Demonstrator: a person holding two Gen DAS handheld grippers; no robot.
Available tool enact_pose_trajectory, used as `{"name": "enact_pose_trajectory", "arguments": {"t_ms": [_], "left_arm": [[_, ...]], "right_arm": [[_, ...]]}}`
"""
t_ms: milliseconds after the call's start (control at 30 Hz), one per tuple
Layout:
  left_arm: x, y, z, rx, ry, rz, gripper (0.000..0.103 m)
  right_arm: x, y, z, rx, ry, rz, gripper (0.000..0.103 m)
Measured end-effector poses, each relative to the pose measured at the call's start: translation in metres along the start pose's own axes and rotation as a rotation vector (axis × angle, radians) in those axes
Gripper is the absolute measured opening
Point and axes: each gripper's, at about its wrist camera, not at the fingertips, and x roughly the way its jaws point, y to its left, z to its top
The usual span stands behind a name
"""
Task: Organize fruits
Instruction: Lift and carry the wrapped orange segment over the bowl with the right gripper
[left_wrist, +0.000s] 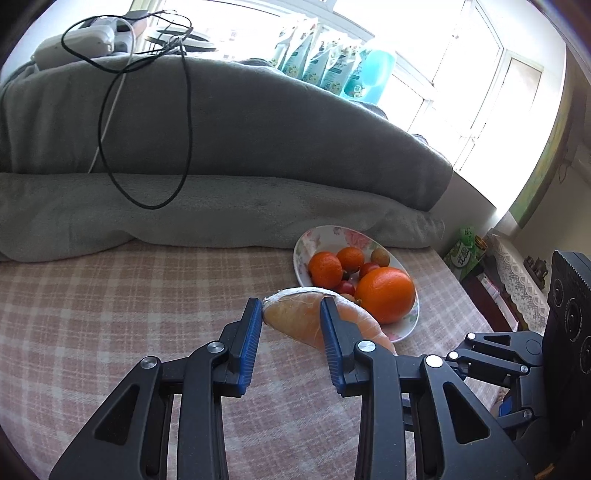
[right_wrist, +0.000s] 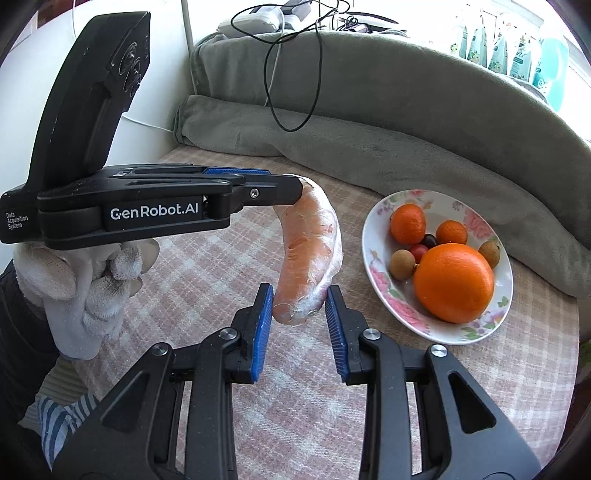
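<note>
In the left wrist view, the left tool (left_wrist: 291, 310) points down at a slant over the checked cloth (left_wrist: 110, 314) on the bench, its blue pads closed narrowly on one end of a pale orange fruit wedge (left_wrist: 291, 317) wrapped in clear film. Just beyond the wedge sits a flowered plate (left_wrist: 321, 236) holding a large orange (left_wrist: 384, 295), two small oranges and a few smaller fruits. The right tool's black body shows at the right edge. In the right wrist view, the right tool (right_wrist: 299, 299) tilts downward and pinches the wedge's lower end (right_wrist: 295, 306), while the left tool (right_wrist: 295, 184) comes in level from the left, held by a gloved hand (right_wrist: 88, 280), and grips the upper end. The wedge (right_wrist: 310, 240) hangs curved between them above the cloth, left of the plate (right_wrist: 373, 229).
</note>
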Motion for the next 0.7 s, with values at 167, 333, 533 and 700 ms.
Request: {"name": "enact_pose_trajectory", "arguments": {"t_ms": [167, 333, 533, 700], "left_arm": [[0.012, -0.013, 0.012, 0.018, -0.002, -0.020, 0.031], [0.024, -0.026, 0.024, 0.041, -0.006, -0.032, 0.031], [0.039, -0.039, 0.037, 0.066, -0.003, -0.042, 0.031], [0.052, -0.047, 0.045, 0.081, 0.004, -0.048, 0.031]], "right_arm": [[-0.004, -0.020, 0.004, 0.007, -0.012, -0.015, 0.030], [-0.007, -0.042, 0.008, 0.016, -0.020, -0.034, 0.030], [-0.008, -0.063, 0.011, 0.030, -0.026, -0.048, 0.030], [-0.006, -0.081, 0.013, 0.046, -0.027, -0.053, 0.030]]}}
